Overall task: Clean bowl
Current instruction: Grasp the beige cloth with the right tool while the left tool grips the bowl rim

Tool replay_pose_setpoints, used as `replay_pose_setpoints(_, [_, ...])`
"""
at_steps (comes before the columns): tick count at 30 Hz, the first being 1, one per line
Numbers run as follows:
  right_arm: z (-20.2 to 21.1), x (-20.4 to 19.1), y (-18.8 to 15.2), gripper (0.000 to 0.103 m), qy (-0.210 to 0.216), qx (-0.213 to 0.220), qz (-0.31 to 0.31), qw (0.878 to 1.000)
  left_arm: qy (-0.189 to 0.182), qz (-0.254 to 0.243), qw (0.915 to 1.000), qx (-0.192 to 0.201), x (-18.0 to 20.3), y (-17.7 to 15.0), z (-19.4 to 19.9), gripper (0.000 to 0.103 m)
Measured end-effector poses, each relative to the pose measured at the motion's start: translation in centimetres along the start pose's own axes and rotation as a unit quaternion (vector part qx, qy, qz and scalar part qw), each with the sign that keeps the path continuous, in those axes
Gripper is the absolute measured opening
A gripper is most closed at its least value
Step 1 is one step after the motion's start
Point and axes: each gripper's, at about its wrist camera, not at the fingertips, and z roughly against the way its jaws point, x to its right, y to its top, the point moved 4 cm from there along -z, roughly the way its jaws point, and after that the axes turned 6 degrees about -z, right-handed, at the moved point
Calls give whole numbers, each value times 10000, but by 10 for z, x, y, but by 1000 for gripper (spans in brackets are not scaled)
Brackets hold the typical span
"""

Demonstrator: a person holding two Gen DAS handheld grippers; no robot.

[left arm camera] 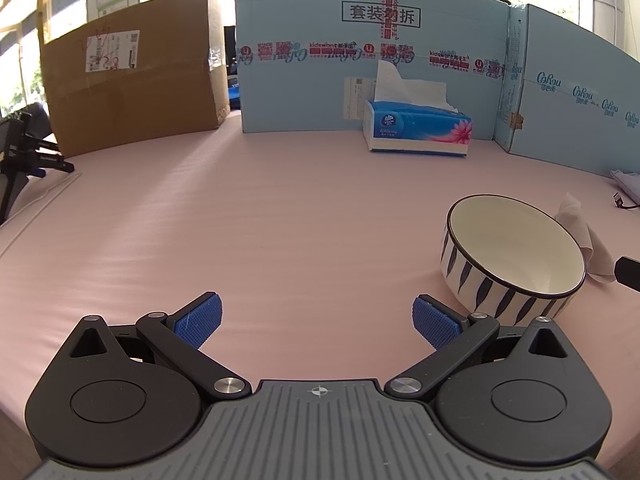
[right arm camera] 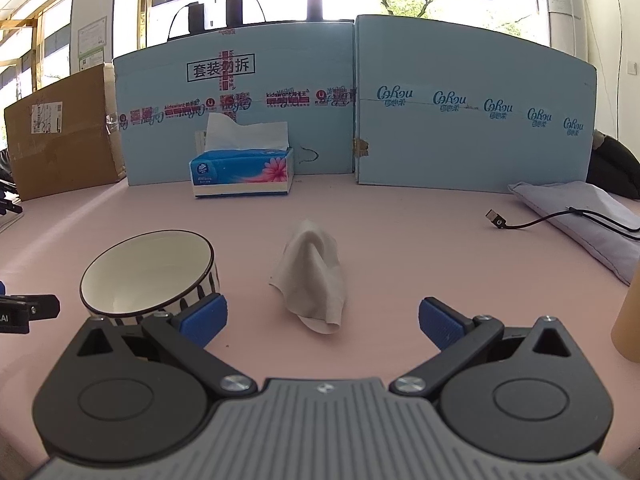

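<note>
A white bowl with a dark rim and blue leaf stripes [left arm camera: 516,252] stands upright on the pink table at the right of the left wrist view; it also shows at the left of the right wrist view [right arm camera: 150,276]. Its inside looks plain white. A crumpled white tissue [right arm camera: 314,280] lies just right of the bowl and shows behind it in the left wrist view [left arm camera: 584,236]. My left gripper [left arm camera: 318,320] is open and empty, left of the bowl. My right gripper [right arm camera: 322,320] is open and empty, just short of the tissue.
A blue tissue box [right arm camera: 242,170] stands at the back against light blue cartons [right arm camera: 460,104]. A brown cardboard box [left arm camera: 132,80] is at the back left. A black cable [right arm camera: 524,222] and a grey cloth pouch [right arm camera: 580,216] lie at the right. A tan object [right arm camera: 628,320] is at the right edge.
</note>
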Motion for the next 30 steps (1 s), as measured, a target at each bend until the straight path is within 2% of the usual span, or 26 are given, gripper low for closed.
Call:
replay_pose_setpoints(7, [3, 3, 2, 103, -52, 223, 24, 9997, -176, 239, 9994, 178, -11, 2, 3, 103])
replay_pose_setpoints(12, [4, 7, 5, 103, 49, 386, -102, 9992, -434, 563, 9962, 506, -24, 5, 10, 103])
replay_pose_setpoints(18, [4, 7, 9, 103, 83, 500, -30, 9987, -489, 600, 9947, 683, -28, 12, 12, 100])
replay_pose_setpoints(24, [-5, 3, 15, 98, 154, 440, 96, 9989, -685, 475, 9941, 693, -20, 18, 7, 93])
replay_pose_setpoints(27, [-12, -1, 19, 93, 238, 375, 145, 9989, -852, 398, 9931, 696, -14, 21, 5, 86])
replay_pose_setpoints(29, [-17, -2, 22, 90, 286, 350, 145, 9989, -982, 384, 9921, 674, -11, 24, 2, 75])
replay_pose_setpoints(30, [-19, -2, 24, 88, 309, 338, 146, 9988, -1034, 370, 9918, 658, -9, 25, 0, 74])
